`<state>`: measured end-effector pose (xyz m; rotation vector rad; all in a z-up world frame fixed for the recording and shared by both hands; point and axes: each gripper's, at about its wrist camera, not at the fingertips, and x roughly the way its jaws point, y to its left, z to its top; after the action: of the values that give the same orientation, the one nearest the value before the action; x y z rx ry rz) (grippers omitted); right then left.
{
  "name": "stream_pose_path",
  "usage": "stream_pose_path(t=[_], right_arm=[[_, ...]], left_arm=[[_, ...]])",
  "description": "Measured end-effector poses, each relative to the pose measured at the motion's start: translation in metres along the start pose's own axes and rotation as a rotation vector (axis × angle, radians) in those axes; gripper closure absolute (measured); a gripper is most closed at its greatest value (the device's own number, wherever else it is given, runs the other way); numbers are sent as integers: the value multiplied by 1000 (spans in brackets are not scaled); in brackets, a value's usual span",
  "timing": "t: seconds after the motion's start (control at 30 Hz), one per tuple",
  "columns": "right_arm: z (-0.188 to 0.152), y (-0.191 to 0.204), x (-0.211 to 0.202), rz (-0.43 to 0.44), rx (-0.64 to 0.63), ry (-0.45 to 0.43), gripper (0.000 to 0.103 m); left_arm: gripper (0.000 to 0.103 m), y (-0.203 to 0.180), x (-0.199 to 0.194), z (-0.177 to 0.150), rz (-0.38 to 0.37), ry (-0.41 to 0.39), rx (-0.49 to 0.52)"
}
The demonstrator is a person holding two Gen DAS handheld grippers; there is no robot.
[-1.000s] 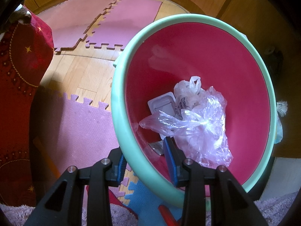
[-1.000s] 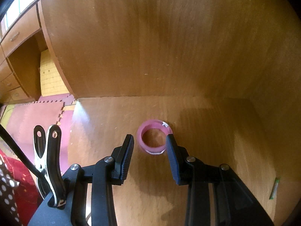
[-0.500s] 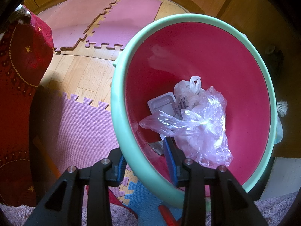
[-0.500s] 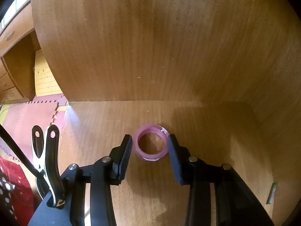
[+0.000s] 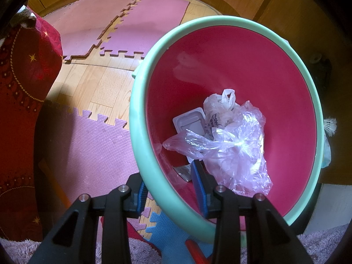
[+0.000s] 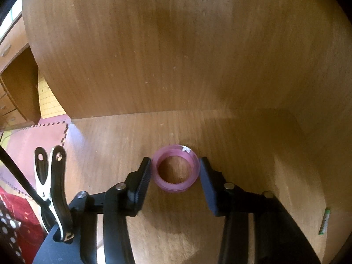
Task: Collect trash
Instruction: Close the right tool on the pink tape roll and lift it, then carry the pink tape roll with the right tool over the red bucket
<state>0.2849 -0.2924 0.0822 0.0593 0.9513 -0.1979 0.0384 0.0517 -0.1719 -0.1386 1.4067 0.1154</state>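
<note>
My left gripper (image 5: 169, 187) is shut on the mint-green rim of a basin (image 5: 140, 136) with a magenta inside, one finger outside, one inside. The basin holds a crumpled clear plastic bag (image 5: 231, 147), a white plastic tray (image 5: 189, 123) and a small foil scrap (image 5: 183, 171). In the right wrist view, a pink tape ring (image 6: 176, 170) lies flat on a wooden floor. My right gripper (image 6: 175, 176) is open, its fingers on either side of the ring, close to it.
Purple foam mats (image 5: 94, 145) and a red patterned cloth (image 5: 19, 110) lie left of the basin. A wooden panel (image 6: 165, 50) stands behind the ring. A small green wrapper (image 6: 325, 221) lies at right. A black clip (image 6: 52, 189) sits at left.
My right gripper has moved forward, so the pink ring now sits between its fingers. The left gripper and basin have not moved.
</note>
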Motion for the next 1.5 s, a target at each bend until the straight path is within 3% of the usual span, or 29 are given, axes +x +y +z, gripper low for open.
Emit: stream_pose_path(t=[0.3, 0.87, 1.1, 1.5], right_arm=[[-13, 2, -11, 33, -27, -19, 59], [-56, 20, -74, 158, -95, -41, 59], [-93, 27, -108, 231, -145, -47, 59], [-155, 66, -127, 331, -258, -13, 59]], left_arm=[[65, 0, 0, 0, 0, 1, -1], [65, 1, 3, 4, -12, -2, -9], [65, 2, 2, 4, -11, -1, -9], [65, 2, 3, 6, -12, -1, -10]])
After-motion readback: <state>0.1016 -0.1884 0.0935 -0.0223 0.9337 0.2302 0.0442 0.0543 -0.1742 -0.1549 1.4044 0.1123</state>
